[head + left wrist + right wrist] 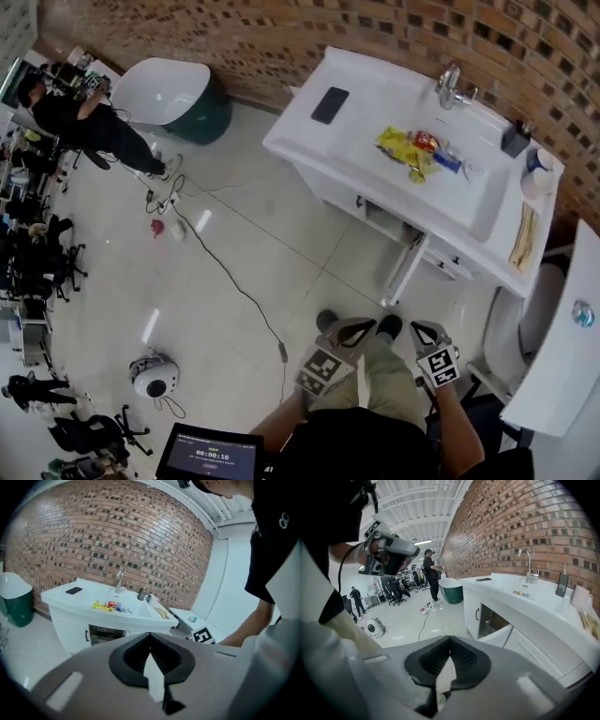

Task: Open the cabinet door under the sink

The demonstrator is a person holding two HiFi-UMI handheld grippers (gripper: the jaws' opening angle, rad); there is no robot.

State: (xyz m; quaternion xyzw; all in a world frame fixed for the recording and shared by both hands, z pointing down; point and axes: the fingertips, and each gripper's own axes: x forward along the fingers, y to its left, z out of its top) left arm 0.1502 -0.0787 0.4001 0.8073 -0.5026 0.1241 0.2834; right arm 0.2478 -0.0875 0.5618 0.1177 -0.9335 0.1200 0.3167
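- The cabinet door [405, 272] is standing swung outward directly under the sink [450, 202], so the opening step seems done.
- The left gripper [349, 328] and right gripper [424, 330] are hovering well in front of the sink, both pinched closed and empty.
- Any next move is likely just widening the door.
- Yellow wrappers [401, 148] are lying in the sink; the inside of the cabinet is too dark to tell.

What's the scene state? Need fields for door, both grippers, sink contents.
cabinet door: open, swung out toward the person
left gripper: jaws together, holding nothing, apart from the cabinet
right gripper: jaws together, holding nothing, apart from the cabinet
sink: yellow packet and small wrappers in the basin
phone: flat on the countertop, beside the basin
task status: door already open
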